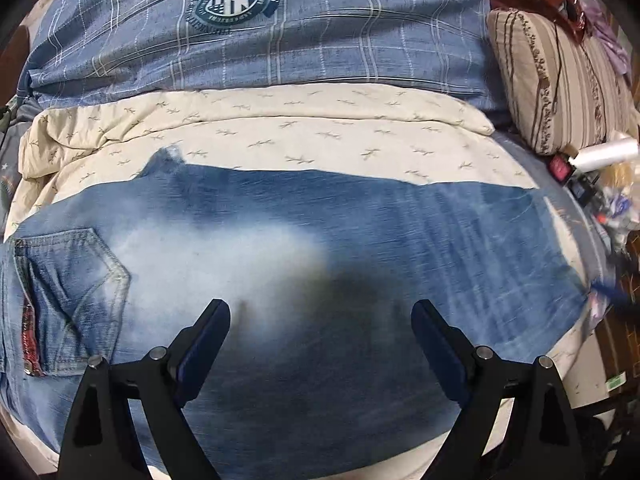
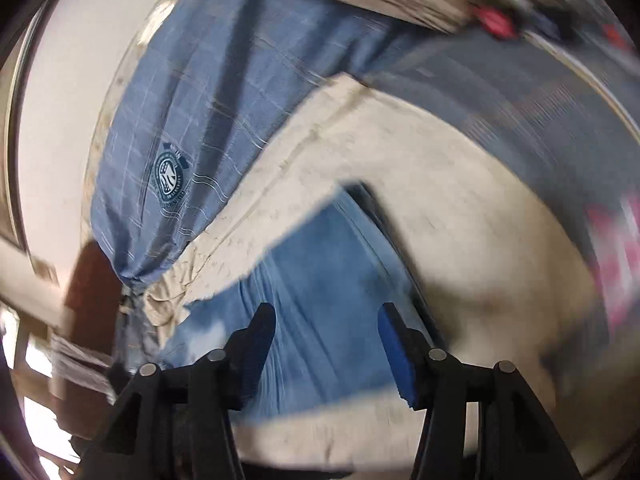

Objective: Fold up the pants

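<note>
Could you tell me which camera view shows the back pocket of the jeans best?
The left wrist view: the back pocket lies sharp and in full at the left of the jeans. The right wrist view is motion-blurred and shows only a strip of denim, with no pocket visible.

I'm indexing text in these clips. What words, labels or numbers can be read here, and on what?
Round crest on the blue plaid quilt: ring lettering upside down and too small to read.
The same crest seen from the right wrist: blurred, unreadable.
Small green-and-white label at the bed's right edge: too small to read.
Jeans: no readable text.
</note>
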{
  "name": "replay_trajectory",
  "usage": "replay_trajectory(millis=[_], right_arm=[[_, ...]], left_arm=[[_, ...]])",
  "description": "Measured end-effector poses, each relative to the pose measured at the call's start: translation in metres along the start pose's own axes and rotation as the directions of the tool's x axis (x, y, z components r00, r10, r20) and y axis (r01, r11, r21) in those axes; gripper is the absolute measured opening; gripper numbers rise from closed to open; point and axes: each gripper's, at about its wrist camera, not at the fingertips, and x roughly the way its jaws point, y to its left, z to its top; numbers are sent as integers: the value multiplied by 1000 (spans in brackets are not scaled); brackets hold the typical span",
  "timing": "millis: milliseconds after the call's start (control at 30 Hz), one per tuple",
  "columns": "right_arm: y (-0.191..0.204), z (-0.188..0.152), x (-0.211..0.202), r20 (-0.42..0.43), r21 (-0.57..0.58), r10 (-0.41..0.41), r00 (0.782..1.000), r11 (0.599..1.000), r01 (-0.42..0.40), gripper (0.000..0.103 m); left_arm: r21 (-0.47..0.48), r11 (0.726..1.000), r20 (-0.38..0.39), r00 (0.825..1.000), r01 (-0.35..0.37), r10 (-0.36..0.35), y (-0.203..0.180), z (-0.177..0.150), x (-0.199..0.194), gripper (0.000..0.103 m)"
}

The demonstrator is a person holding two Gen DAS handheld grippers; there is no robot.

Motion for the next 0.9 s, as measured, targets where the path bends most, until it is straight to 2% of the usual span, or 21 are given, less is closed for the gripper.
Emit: replay_trajectory(millis=[133, 267, 367, 467, 600, 667, 767, 867, 900], right_arm=[[-39, -23, -5, -28, 139, 26, 999, 990, -22, 57], [-57, -21, 9, -45, 210, 65, 997, 976, -54, 57], [-61, -19, 22, -59, 222, 60, 996, 974, -46, 57], [-62, -18, 25, -27, 245, 66, 997, 968, -57, 57], [-63, -16, 30, -29, 264, 63, 998, 963, -53, 59], [-59, -15, 30, -30, 238, 47, 998, 970, -39, 58], [-51, -15, 30, -40, 172, -49, 998, 984, 55, 35], [-52, -15, 32, -55, 162, -97, 994, 981, 105, 30], [-50, -14, 32, -61, 156, -108, 992, 981, 116, 34]], left_arm=[[9, 1000, -17, 1000, 25, -25, -15, -2, 0, 92], [32, 999, -19, 1000, 22, -22, -23, -3, -3, 92], [36, 999, -22, 1000, 16, -15, -23, -3, -3, 92], [44, 999, -25, 1000, 4, -3, -23, -3, -2, 92], [39, 999, -30, 1000, -5, 7, -23, -2, 3, 92], [36, 999, -29, 1000, -10, 11, -26, -2, 6, 92], [59, 998, -33, 999, -38, 40, -34, -3, 12, 92], [110, 989, -102, 988, -103, 115, -41, -8, 33, 93], [119, 986, -78, 989, -115, 124, -42, -8, 31, 94]])
